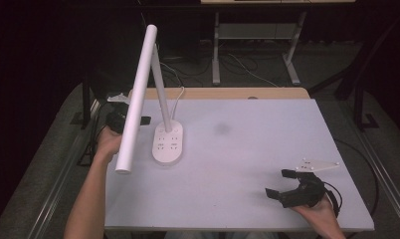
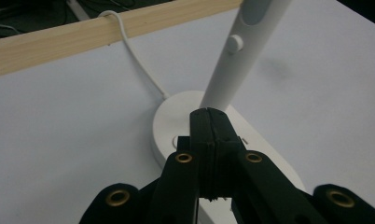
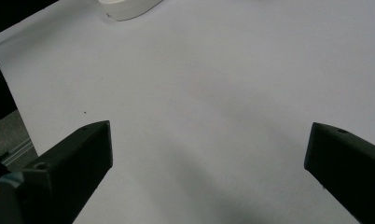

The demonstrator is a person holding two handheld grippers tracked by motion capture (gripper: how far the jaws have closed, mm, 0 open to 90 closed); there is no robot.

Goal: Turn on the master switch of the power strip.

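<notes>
1. The left gripper (image 2: 208, 114) has its two black jaws pressed flat together with nothing between them; the closed tips sit over the near end of the lamp base (image 2: 176, 112), in front of the foot of the lamp stem (image 2: 237, 60).
2. In the high view this left gripper (image 1: 119, 121) sits just left of the base (image 1: 168, 144), with the long white lamp head (image 1: 137, 99) slanting across in front of it and hiding much of its body.
3. The stem rises steeply up and away from the closed tips; a small round knob (image 2: 234, 43) sticks out of its side, above and beyond the gripper.
4. A white cord (image 2: 139, 65) runs from the far end of the base, beyond the left gripper, over a pale wooden strip (image 2: 59, 42) at the table's back edge.
5. The right gripper (image 1: 283, 185) is well apart from the lamp, near the table's front right corner, its jaws spread wide and holding nothing.
6. In the right gripper view only bare white table (image 3: 213, 93) lies between its jaws, and a curved end of the lamp base (image 3: 129, 8) shows far ahead, up and to the left.
7. Beyond the table (image 1: 248, 149) lie dark floor, loose cables and the metal legs of another table (image 1: 217, 55), all far from either gripper.
</notes>
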